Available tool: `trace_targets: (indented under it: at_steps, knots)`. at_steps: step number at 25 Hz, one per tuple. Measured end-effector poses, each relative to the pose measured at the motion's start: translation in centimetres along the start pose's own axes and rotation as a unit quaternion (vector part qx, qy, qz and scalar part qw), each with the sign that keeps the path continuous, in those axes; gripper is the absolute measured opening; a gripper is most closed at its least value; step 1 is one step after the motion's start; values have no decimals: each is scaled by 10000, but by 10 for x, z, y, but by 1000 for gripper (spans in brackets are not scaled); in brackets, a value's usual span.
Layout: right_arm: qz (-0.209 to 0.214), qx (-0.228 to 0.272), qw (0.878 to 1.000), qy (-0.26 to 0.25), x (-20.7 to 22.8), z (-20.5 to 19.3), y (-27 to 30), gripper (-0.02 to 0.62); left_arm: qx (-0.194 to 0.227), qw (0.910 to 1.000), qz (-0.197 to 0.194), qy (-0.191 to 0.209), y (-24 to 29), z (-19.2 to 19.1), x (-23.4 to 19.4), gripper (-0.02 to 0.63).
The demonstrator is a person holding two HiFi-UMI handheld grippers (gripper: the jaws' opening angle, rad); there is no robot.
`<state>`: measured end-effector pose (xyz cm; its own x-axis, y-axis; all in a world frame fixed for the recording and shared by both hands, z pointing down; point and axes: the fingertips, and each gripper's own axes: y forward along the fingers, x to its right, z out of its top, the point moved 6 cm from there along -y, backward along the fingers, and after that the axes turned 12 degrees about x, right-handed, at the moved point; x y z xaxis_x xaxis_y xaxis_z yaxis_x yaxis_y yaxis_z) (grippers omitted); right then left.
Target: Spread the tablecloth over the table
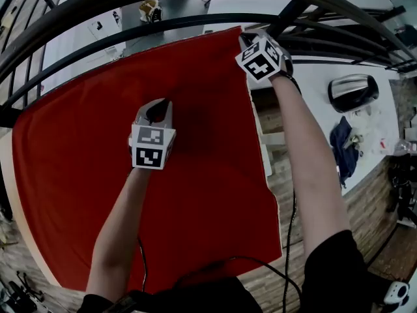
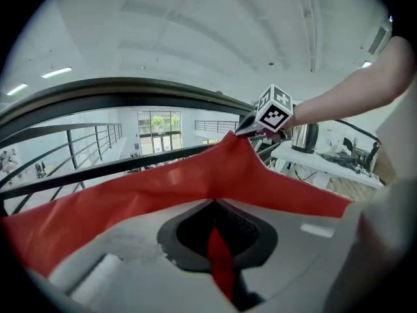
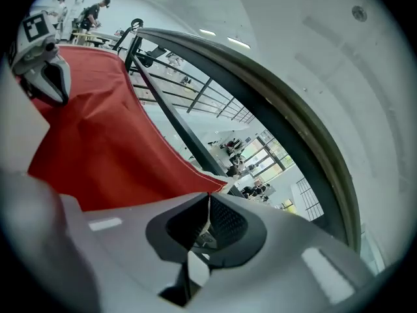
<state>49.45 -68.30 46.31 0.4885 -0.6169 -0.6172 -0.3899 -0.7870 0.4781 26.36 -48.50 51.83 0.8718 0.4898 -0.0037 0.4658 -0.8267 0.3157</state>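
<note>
The red tablecloth (image 1: 91,168) lies spread over the table, whose pale edge (image 1: 264,145) shows along the cloth's right side. My left gripper (image 1: 156,111) sits over the cloth's middle. In the left gripper view a fold of red cloth (image 2: 218,253) is pinched between the shut jaws of that gripper (image 2: 214,208). My right gripper (image 1: 247,40) is at the cloth's far right corner. In the right gripper view its jaws (image 3: 208,199) are shut, with the cloth's corner (image 3: 195,175) running into their tip. Each gripper appears in the other's view: the right gripper (image 2: 246,130) and the left gripper (image 3: 51,80).
A black curved railing (image 1: 195,19) runs just past the table's far edge. To the right stands a white table (image 1: 313,103) with a metal kettle (image 1: 352,91) and a dark blue cloth (image 1: 342,150). Brick floor (image 1: 285,175) lies between the two tables. A black cable (image 1: 287,240) hangs near me.
</note>
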Motion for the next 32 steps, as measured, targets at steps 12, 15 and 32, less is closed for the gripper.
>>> trace_targets:
  at_steps: [12, 15, 32]
  knots:
    - [-120, -267, 9991, -319, 7, -19, 46, 91, -673, 9955, -388, 543, 40, -16, 8, 37]
    - [-225, 103, 9977, 629, -12, -21, 11, 77, -486, 9981, -238, 297, 37, -12, 0, 38]
    - [1956, 1716, 9118, 3175, -355, 115, -306, 8, -161, 9941, 851, -659, -277, -34, 70, 5]
